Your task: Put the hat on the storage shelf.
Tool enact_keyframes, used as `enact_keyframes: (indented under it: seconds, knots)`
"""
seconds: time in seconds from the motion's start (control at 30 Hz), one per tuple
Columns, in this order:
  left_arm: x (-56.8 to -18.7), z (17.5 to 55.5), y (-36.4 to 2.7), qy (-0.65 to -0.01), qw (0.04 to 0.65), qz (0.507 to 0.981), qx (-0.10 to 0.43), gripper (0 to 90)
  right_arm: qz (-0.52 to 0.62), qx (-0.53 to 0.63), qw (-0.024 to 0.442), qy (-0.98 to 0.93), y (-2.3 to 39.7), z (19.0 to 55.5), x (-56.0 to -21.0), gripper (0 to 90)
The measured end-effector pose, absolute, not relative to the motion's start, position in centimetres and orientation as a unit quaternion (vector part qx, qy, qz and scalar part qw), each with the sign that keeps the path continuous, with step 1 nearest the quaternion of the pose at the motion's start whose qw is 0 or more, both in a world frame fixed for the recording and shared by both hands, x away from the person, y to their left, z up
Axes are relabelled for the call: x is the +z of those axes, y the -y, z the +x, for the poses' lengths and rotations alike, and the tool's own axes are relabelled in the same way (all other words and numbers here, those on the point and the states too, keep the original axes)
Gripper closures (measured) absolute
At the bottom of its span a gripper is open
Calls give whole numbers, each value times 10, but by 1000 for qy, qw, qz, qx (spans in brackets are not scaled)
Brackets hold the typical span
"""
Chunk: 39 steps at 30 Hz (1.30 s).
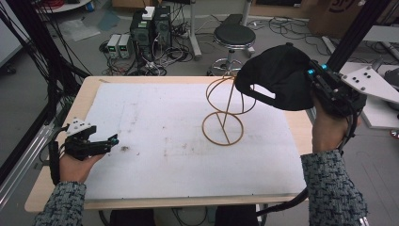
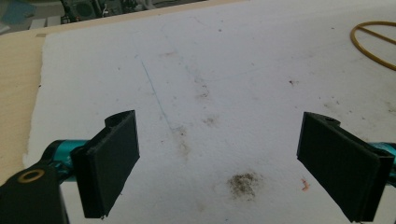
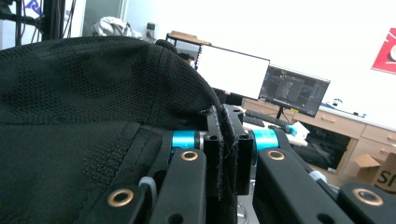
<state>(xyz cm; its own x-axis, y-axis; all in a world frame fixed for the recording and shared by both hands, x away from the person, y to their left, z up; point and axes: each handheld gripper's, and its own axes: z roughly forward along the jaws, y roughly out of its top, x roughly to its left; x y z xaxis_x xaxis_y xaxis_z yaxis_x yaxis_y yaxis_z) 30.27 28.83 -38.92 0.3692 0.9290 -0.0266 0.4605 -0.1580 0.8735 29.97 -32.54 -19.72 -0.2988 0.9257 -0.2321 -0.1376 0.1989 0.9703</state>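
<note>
A black cap hangs in the air over the table's right side, held by its edge in my right gripper, which is shut on it. In the right gripper view the cap's mesh fabric covers the left half, and its rim is pinched between the two jaws of the right gripper. A gold wire stand with two rings stands on the white mat, just left of and below the cap. My left gripper rests low at the mat's left edge, open. Its pads stand wide apart over stained mat.
The white mat covers most of the wooden table. Beyond the far edge are a black stool, computer boxes and cables on the floor. A white plate on a frame sits to the right. Monitors show behind the cap.
</note>
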Motion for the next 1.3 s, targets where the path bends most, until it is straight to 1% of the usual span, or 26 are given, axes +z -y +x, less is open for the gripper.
enact_keyframes:
  seconds: [0.27,0.6,0.97,1.3]
  knots:
    - [-387,300,-291,-492,426,706,279,131,312,559,488,-593,306,313,-191,878]
    - [-389,298,-294,-496,426,703,278,132,314,567,476,-595,284,335,-194,878]
    - [-390,298,-295,-497,426,703,280,131,302,562,464,-614,261,350,-212,875]
    - [-391,299,-294,-497,424,705,277,131,287,544,455,-644,251,347,-239,866]
